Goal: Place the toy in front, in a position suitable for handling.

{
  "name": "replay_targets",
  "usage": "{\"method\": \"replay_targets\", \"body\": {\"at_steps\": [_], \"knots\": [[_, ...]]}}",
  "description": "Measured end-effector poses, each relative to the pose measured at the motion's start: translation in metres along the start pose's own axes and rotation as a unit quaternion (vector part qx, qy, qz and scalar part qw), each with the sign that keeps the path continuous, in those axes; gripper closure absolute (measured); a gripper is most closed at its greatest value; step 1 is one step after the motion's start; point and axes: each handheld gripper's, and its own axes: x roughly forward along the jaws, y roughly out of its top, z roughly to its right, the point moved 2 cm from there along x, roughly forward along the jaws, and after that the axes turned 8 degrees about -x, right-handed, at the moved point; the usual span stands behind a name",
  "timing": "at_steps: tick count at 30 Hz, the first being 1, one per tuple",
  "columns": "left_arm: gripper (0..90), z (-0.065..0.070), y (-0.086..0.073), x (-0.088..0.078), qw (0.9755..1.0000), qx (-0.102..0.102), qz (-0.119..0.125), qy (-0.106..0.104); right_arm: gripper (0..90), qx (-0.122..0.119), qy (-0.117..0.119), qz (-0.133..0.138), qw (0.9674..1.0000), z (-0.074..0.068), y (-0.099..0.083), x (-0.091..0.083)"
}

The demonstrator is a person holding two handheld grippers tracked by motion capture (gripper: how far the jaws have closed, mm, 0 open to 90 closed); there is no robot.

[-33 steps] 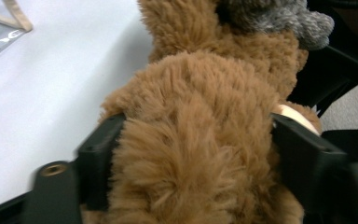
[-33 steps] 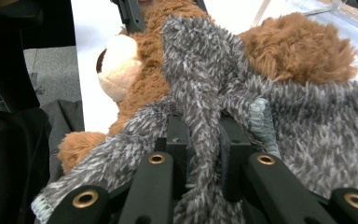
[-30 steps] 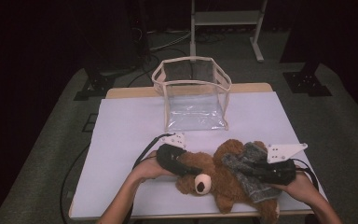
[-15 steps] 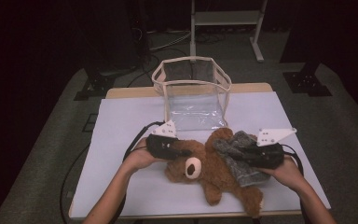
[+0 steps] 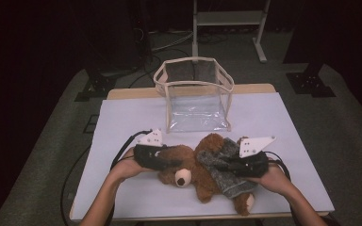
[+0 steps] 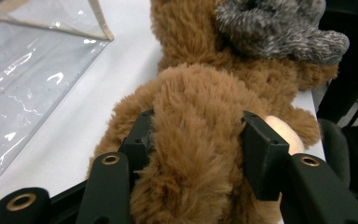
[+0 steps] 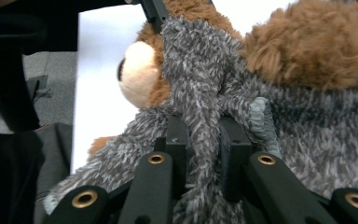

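**Teddy bear gripped from both sides**

A brown teddy bear (image 5: 195,172) in a grey knit sweater (image 5: 226,169) is seen lying on the white table (image 5: 287,122), at 6 o'clock from the clear plastic bag (image 5: 195,96) and near it. The left gripper (image 6: 196,140), at 9 o'clock of the bear, has just been opening slightly, yet brown fur is pressed between its pads. The right gripper (image 7: 204,135), at 3 o'clock, is clenched on a fold of the sweater.
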Motion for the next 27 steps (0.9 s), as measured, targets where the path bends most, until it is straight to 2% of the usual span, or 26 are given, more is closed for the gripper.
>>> {"method": "replay_targets", "body": {"at_steps": [3,6,7,8,11,14,16,17,18,19,20,21,22,24,27], "knots": [[51.6,0.014,-0.004,-0.002,0.9998,0.018,-0.001,0.010,76.6,-0.016,0.000,-0.007,0.9999,-0.008,0.002,-0.010],[51.5,0.020,-0.008,-0.004,0.9996,0.024,0.001,0.016,76.6,-0.013,-0.012,-0.006,0.9998,-0.008,0.001,-0.028],[51.6,0.021,-0.009,-0.005,0.9995,0.026,0.004,0.016,76.6,-0.002,-0.025,0.000,0.9997,-0.001,-0.003,-0.042],[51.6,0.022,-0.011,-0.005,0.9995,0.026,0.006,0.017,76.6,-0.002,-0.025,0.000,0.9997,-0.001,-0.003,-0.042],[51.8,0.022,-0.013,-0.005,0.9994,0.028,0.014,0.016,76.6,0.020,-0.038,0.021,0.9989,0.011,-0.006,-0.057],[51.8,0.022,-0.013,-0.005,0.9993,0.030,0.015,0.015,76.6,0.027,-0.049,0.034,0.9978,0.024,-0.001,-0.064],[51.9,0.023,-0.013,-0.005,0.9992,0.032,0.015,0.016,76.5,0.026,-0.053,0.034,0.9977,0.032,0.005,-0.061],[51.8,0.024,-0.012,-0.005,0.9991,0.036,0.012,0.017,76.5,0.023,-0.049,0.019,0.9984,0.039,0.008,-0.051],[51.7,0.024,-0.012,-0.005,0.9991,0.036,0.012,0.017,76.5,0.023,-0.049,0.019,0.9984,0.039,0.008,-0.051],[51.6,0.024,-0.012,-0.005,0.9991,0.037,0.012,0.017,76.4,0.023,-0.033,0.001,0.9992,0.041,0.008,-0.039],[51.6,0.024,-0.012,-0.005,0.9991,0.037,0.011,0.017,76.4,0.023,-0.033,0.001,0.9992,0.041,0.008,-0.039],[51.0,0.024,-0.012,-0.005,0.9991,0.037,0.012,0.017,76.2,0.016,-0.012,-0.035,0.9992,0.038,0.004,-0.024],[51.0,0.024,-0.012,-0.005,0.9991,0.037,0.012,0.016,76.2,0.016,-0.012,-0.035,0.9992,0.038,0.004,-0.024],[49.1,0.024,-0.012,-0.006,0.9992,0.035,0.012,0.012,76.3,0.020,0.003,-0.040,0.9990,0.035,0.000,-0.019],[44.0,0.022,-0.007,-0.009,0.9994,0.030,0.016,0.007,76.7,0.025,0.007,-0.033,0.9991,0.028,-0.005,-0.022]]}}
